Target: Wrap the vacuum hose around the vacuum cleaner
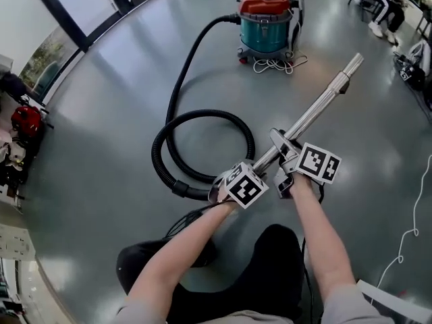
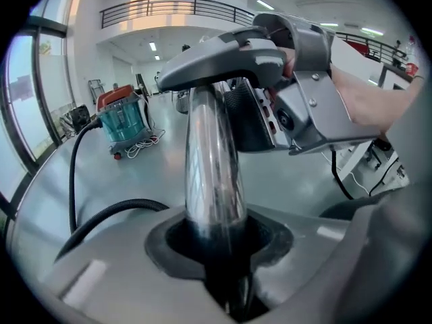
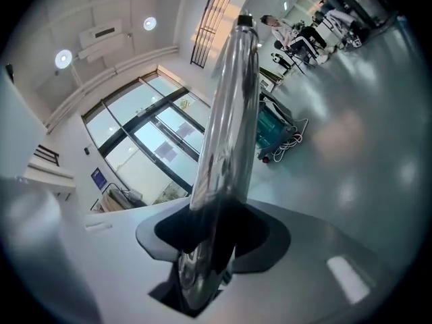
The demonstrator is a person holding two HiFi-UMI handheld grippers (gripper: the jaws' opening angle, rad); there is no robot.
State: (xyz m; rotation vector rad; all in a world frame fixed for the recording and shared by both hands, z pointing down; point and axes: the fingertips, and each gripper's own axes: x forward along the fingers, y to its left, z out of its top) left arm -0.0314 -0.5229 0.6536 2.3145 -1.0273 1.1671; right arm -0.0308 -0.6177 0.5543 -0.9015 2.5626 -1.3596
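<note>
My left gripper (image 1: 251, 172) and right gripper (image 1: 289, 155) are both clenched on the wand (image 1: 318, 106), well apart from the vacuum (image 1: 266, 22). The hose (image 1: 177, 90) lies looped on the floor between us, none of it wrapped yet. I judge all the winding is still to do.

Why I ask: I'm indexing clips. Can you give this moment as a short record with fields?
left gripper: shut on the metal wand, near its hose end
right gripper: shut on the same wand, just ahead of the left
hose: black, lies in one loop, not wrapped
vacuum cleaner: red and teal, upright, away from the person
white cord: bundled at the cleaner's base
</note>
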